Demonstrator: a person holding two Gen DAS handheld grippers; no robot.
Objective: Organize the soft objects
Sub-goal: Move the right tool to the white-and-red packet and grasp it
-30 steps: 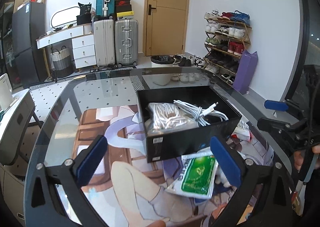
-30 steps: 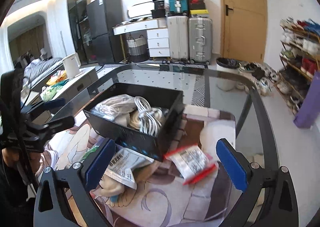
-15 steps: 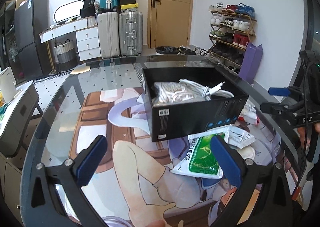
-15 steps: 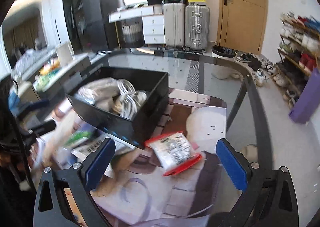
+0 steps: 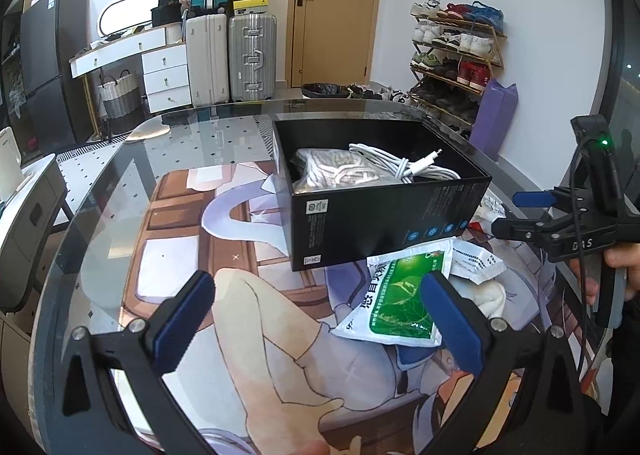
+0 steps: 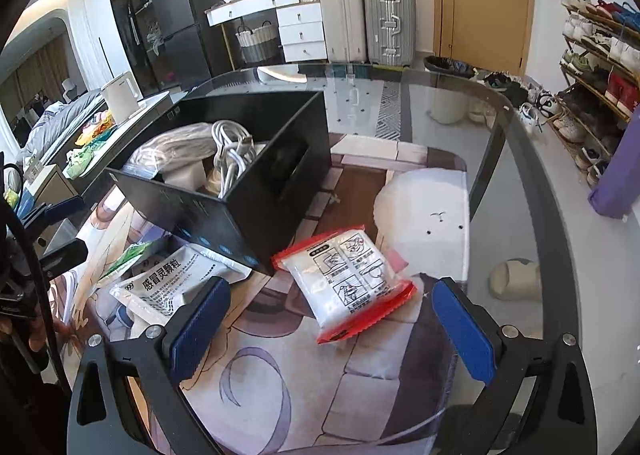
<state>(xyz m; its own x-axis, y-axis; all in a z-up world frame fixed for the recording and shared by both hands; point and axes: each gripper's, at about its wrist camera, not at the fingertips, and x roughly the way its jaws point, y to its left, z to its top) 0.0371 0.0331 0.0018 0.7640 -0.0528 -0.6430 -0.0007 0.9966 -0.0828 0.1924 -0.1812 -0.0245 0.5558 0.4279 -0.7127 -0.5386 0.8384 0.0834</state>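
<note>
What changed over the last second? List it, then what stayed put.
Both grippers shifted: the left gripper now faces the green packet, the right gripper the red-edged packet. Nothing was grasped or released. Both remain open; the black box, the cables inside it and the packets lie as before.

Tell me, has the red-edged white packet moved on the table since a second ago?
Cannot tell. The red-edged white packet lies just off the black box's near corner as before; only the camera seems to have shifted.

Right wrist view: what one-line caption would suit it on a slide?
Open right gripper hovers over a red-edged pouch on a glass table, beside a black box holding white cables.
</note>
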